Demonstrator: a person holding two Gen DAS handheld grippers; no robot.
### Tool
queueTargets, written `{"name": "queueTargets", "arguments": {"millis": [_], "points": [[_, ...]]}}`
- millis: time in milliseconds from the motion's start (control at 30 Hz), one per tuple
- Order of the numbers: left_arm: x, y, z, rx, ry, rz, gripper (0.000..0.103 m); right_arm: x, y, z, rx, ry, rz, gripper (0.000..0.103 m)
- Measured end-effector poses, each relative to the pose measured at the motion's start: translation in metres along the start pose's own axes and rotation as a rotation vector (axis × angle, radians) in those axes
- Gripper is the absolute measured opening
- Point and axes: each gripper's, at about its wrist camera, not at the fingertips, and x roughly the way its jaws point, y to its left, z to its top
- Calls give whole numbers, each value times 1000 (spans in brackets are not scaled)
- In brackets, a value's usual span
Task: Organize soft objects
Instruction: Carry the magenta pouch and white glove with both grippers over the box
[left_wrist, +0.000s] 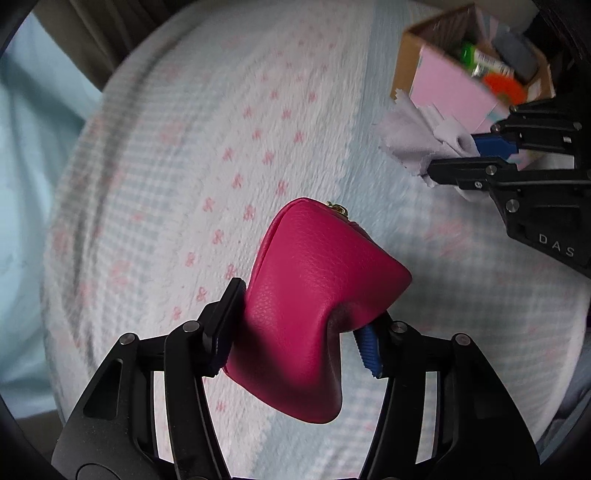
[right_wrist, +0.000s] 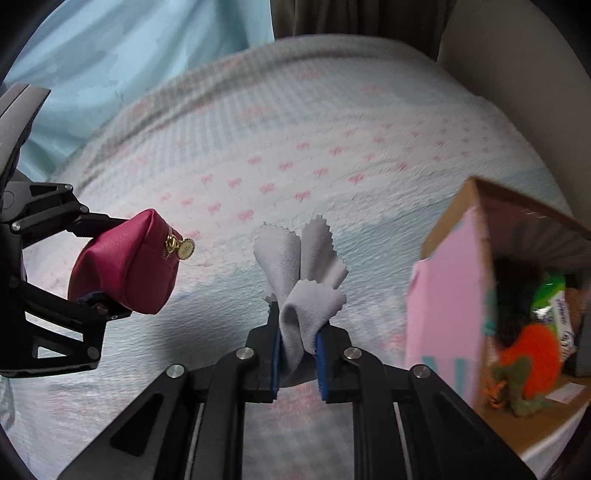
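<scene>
My left gripper (left_wrist: 295, 328) is shut on a magenta leather zip pouch (left_wrist: 314, 306), whose side dents inward under the pads; the pouch hangs above the blanket. In the right wrist view the same pouch (right_wrist: 125, 266) shows at the left, held by the left gripper (right_wrist: 99, 266), with a gold zip pull dangling. My right gripper (right_wrist: 297, 354) is shut on a crumpled pale grey cloth (right_wrist: 303, 273) with pinked edges, which sticks up between the blue pads. From the left wrist view, that cloth (left_wrist: 417, 140) and the right gripper (left_wrist: 469, 155) appear at the upper right.
A fluffy blanket (left_wrist: 221, 147) with pink bows covers the bed. A cardboard box (right_wrist: 480, 280) with a pink side stands at the right, holding an orange soft toy (right_wrist: 528, 354), a green packet and dark items. Light blue fabric (right_wrist: 110, 55) lies behind.
</scene>
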Motion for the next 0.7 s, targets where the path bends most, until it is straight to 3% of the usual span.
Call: {"name": "queueTargets", "arguments": {"millis": [133,467,700], "points": [[-48,-12,2,-50,-53,21,52,-41,-8,0,20,-52,1,14],[-173,-62,22,-65,-213,79,52,-177,-24,-15,42,-210,-13,14],[-221,-104,49,-43,-287,79,52,-243,-60,-17,86,-261,-31,14]]}}
